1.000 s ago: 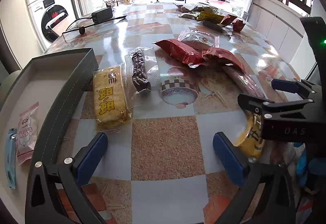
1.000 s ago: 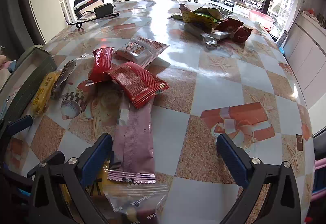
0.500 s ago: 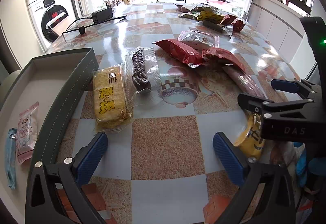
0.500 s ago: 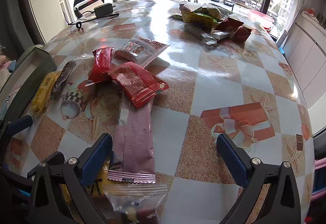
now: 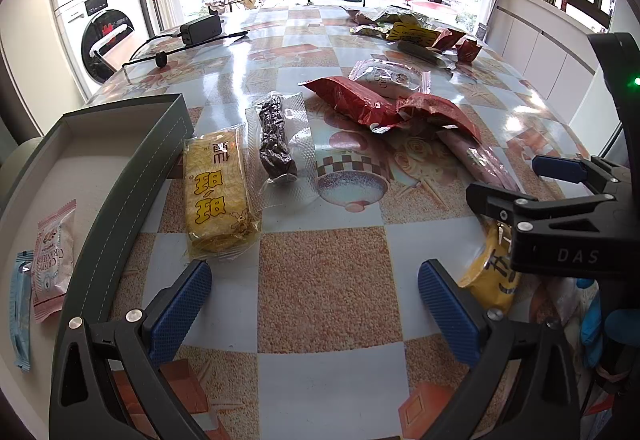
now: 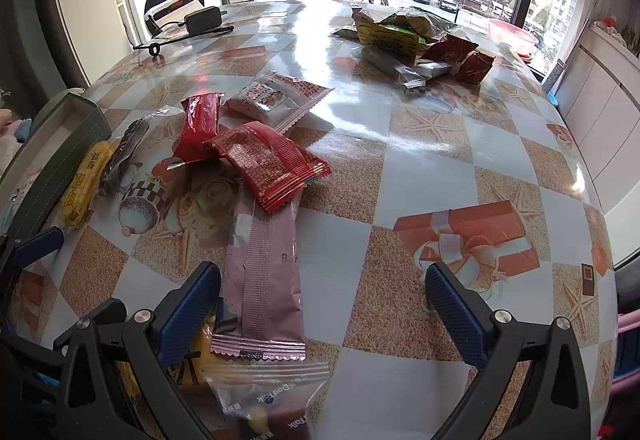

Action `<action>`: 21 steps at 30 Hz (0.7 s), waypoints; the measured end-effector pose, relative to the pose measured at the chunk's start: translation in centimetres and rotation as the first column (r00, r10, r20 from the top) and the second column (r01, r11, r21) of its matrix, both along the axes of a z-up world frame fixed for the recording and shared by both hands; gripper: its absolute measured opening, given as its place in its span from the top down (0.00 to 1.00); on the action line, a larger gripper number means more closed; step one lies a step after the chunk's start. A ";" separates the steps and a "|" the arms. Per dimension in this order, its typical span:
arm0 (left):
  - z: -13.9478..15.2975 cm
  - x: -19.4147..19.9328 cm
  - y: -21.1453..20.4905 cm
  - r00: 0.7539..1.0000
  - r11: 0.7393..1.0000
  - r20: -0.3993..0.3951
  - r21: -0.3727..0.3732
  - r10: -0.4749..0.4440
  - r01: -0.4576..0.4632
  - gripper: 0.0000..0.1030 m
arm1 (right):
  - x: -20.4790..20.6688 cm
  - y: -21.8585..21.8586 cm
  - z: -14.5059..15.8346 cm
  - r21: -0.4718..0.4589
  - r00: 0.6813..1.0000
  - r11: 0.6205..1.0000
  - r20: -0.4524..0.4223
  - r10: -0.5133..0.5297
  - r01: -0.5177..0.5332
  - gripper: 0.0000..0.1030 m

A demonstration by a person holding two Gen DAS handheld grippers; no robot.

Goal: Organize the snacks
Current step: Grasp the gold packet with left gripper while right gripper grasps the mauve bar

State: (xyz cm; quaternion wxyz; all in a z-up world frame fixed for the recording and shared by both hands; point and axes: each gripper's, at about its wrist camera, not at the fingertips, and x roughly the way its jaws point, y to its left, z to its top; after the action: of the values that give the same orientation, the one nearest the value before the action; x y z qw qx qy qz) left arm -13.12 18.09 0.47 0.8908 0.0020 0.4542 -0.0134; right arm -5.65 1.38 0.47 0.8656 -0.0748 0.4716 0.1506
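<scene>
My left gripper (image 5: 314,294) is open and empty, low over the table, just in front of a yellow snack pack (image 5: 216,191) and a clear pack with a dark snack (image 5: 276,141). A dark grey tray (image 5: 136,175) at the left holds a pink packet (image 5: 54,252) and a blue packet (image 5: 20,304). My right gripper (image 6: 322,298) is open and empty, with a long pink pack (image 6: 262,276) lying by its left finger. Red packs (image 6: 268,163) and a white pack (image 6: 280,95) lie beyond. The right gripper's body also shows at the right of the left wrist view (image 5: 560,224).
A further pile of snacks (image 6: 412,35) sits at the table's far side. A black charger with its cable (image 5: 200,29) lies at the far left. A clear packet (image 6: 268,392) and a yellow pack (image 5: 488,272) lie under the right gripper. A washing machine stands beyond the table.
</scene>
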 end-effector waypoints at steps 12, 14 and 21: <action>0.0 0.0 0.0 1.000 1.000 0.000 0.000 0.000 0.000 0.00 | 1.5 0.6 0.2 -0.038 0.995 0.999 -0.100 0.009 -0.012 0.00; 0.0 0.0 0.0 1.000 1.000 0.000 0.000 -0.001 0.001 0.00 | 2.5 0.9 0.4 -0.046 0.989 0.999 -0.145 0.005 -0.012 0.00; 0.8 -0.3 -0.3 1.000 1.000 -0.015 -0.011 -0.021 0.021 0.00 | 2.8 2.3 1.4 -0.073 0.980 0.993 -0.182 0.078 -0.092 0.50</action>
State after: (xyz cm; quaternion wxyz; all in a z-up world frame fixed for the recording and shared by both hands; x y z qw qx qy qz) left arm -13.40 17.84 1.29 0.8872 0.0018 0.4607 -0.0253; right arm -2.85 3.70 1.88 0.8086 -0.1163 0.5497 0.1743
